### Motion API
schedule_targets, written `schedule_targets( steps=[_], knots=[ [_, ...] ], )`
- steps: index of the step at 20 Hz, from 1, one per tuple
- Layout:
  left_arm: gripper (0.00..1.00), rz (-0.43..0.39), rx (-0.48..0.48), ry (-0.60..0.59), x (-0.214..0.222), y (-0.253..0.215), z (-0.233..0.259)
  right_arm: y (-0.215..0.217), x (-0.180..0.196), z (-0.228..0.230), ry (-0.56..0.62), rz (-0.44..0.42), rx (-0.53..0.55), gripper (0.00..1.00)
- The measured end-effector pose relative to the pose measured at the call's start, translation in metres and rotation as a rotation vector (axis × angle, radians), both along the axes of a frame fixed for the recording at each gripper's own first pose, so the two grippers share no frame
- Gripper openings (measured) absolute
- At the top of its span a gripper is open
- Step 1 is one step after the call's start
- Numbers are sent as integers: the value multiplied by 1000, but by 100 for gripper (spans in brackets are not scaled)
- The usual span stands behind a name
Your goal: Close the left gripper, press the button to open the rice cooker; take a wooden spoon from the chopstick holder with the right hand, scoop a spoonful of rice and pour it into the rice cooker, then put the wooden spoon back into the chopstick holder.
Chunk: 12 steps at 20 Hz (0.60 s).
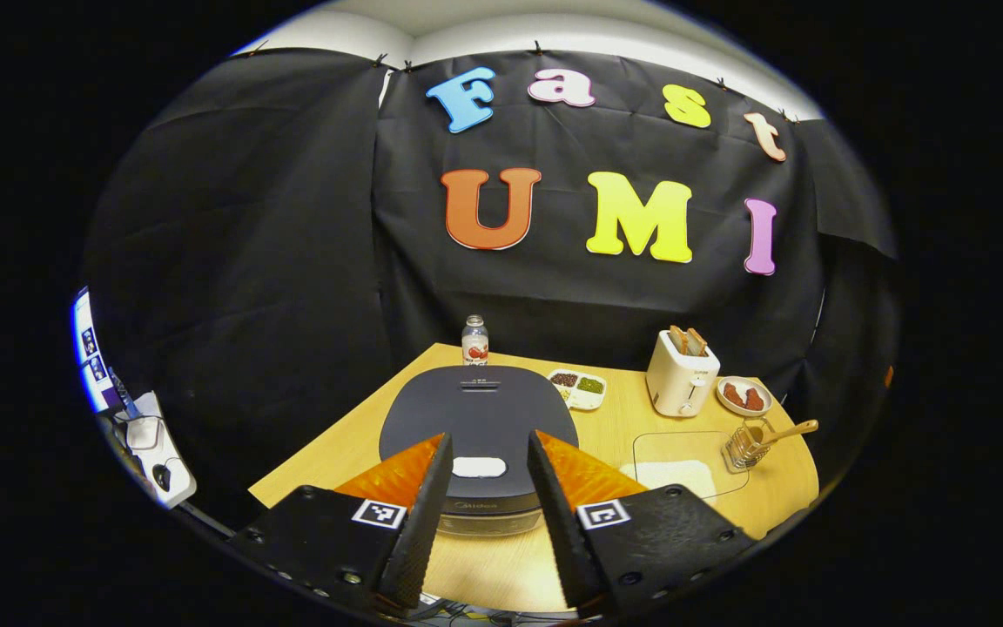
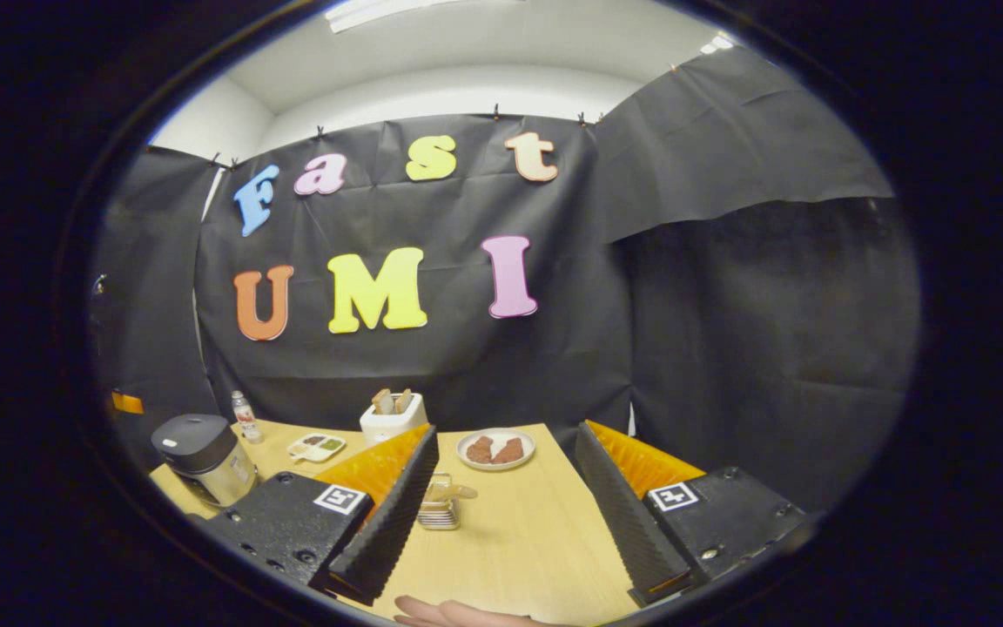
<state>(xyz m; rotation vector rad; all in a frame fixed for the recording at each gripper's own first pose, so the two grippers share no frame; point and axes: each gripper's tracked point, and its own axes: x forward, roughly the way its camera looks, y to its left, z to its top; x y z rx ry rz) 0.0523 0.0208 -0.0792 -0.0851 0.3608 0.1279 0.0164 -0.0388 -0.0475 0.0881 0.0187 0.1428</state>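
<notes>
Both views are evenly lit from overhead; in the right gripper view a bright ceiling strip light glares at the top edge. The pale wooden tabletop is bright with soft, short shadows. Fisheye distortion bows the edges strongly, and detail softens toward the rim; the centre stays sharp.

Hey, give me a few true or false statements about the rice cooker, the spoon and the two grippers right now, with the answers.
1. The dark round rice cooker has its lid shut. True.
2. The left gripper is shut. False: its jaws stand open, with the cooker's white front button seen between them.
3. The wooden spoon sits in the wire chopstick holder. True.
4. The right gripper holds the spoon. False: it is open and empty.
5. The white toaster is empty. False: toast slices stick out of it.
</notes>
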Motion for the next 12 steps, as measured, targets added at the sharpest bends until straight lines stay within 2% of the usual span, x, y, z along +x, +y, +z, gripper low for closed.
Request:
schedule_targets(
  steps=[1,2,5,8,9,10,12],
  knots=[
    [50,2,-9,4,3,0,-2,0,1,-4,8,7,4,100],
    [34,4,-9,8,6,1,-5,-1,1,-8,16,13,2,99],
    [32,-26,-15,11,13,-10,-10,-6,4,-16,44,1,-24,100],
    [34,-13,35,20,26,-3,-26,-11,3,-21,64,-5,-51,100],
    [34,-21,12,44,28,-6,-35,-13,3,-21,64,-7,-53,100],
    [0,-25,-21,51,28,-7,-30,-14,2,-21,63,-10,-53,100],
    [0,12,-8,75,32,6,-41,-17,0,-26,68,-14,-52,100]
  ],
)
